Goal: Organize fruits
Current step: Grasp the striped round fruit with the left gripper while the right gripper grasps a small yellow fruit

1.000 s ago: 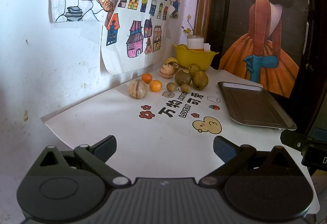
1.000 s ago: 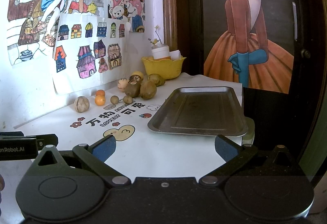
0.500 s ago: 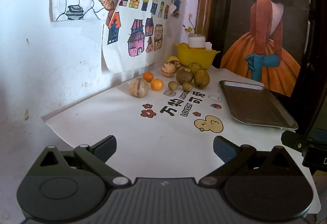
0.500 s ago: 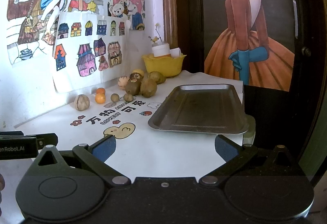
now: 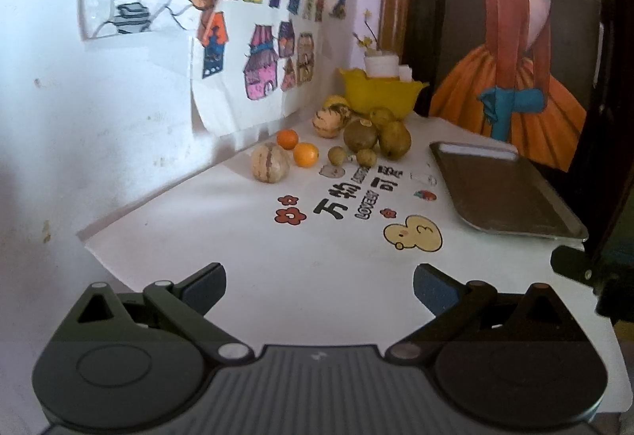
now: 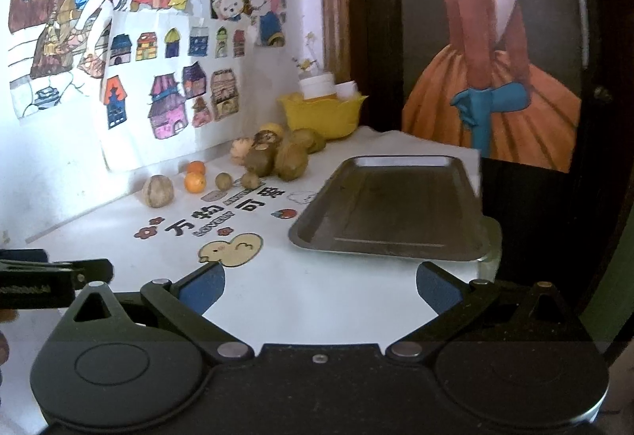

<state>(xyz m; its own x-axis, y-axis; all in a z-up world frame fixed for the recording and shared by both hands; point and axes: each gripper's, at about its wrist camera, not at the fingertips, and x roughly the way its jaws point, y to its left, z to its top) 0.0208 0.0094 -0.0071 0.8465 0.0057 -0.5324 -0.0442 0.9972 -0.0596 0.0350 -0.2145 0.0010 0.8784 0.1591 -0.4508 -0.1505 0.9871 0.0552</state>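
Observation:
Several fruits lie at the back of the white table by the wall: a striped tan melon point(image 5: 270, 167) point(image 6: 157, 190), two small oranges point(image 5: 305, 154) point(image 6: 195, 182), two small green-brown fruits point(image 5: 337, 155), and a heap of larger brown-green fruits point(image 5: 393, 140) point(image 6: 291, 161). An empty metal tray point(image 5: 500, 193) point(image 6: 390, 209) lies to their right. My left gripper point(image 5: 319, 282) is open and empty over the near table. My right gripper point(image 6: 320, 282) is open and empty, just short of the tray's near edge.
A yellow bowl point(image 5: 379, 92) point(image 6: 321, 114) with a white jar stands in the back corner. Drawings hang on the wall at the left. A dark door with a painted girl stands behind the tray. The table mat point(image 5: 277, 276) has printed cartoons.
Both grippers have drifted slightly forward toward the fruits and tray; the scene looks a little nearer. Nothing was grasped or moved.

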